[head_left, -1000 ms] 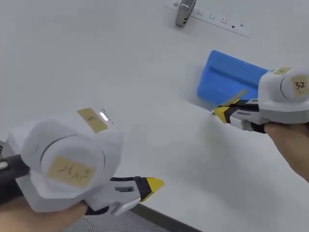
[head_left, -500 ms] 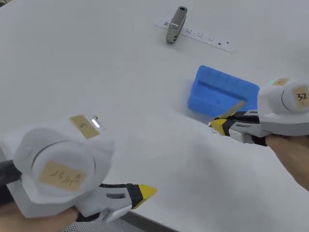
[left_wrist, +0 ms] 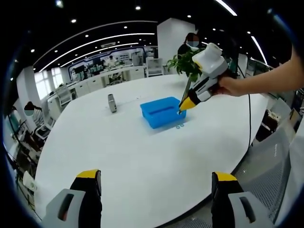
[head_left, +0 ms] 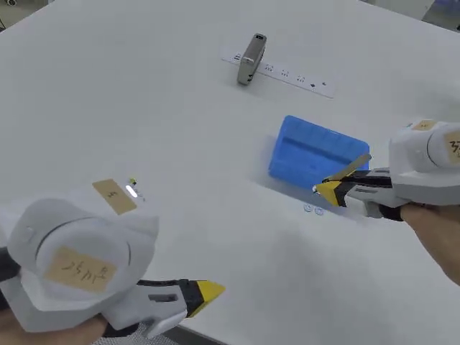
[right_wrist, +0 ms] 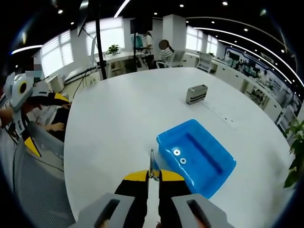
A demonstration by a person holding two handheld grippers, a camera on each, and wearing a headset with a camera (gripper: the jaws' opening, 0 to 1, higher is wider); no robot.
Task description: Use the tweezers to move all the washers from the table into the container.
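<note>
A blue container [head_left: 286, 152] sits right of the table's centre. My right gripper [head_left: 325, 191] hovers at its near edge, shut on thin metal tweezers [head_left: 351, 167] that stick out past its yellow tips. Two small washers [head_left: 313, 210] lie on the white table just under those tips. In the right gripper view the tweezers [right_wrist: 151, 166] point at the container [right_wrist: 205, 183], which holds two washers [right_wrist: 179, 156]. My left gripper [head_left: 210, 291] hangs over the table's near edge, its jaws [left_wrist: 156, 190] wide apart and open. From the left gripper view I see the right gripper [left_wrist: 188, 101] beside the container [left_wrist: 156, 114].
A grey metal block [head_left: 250, 57] rests on a white power strip [head_left: 291, 74] at the far side. The table edge and a mesh chair seat run along the bottom left. People sit at desks in the background.
The head camera has swung, so the whole scene slid down and left. The right gripper stays at the container's near edge, and the two table washers have come into sight.
</note>
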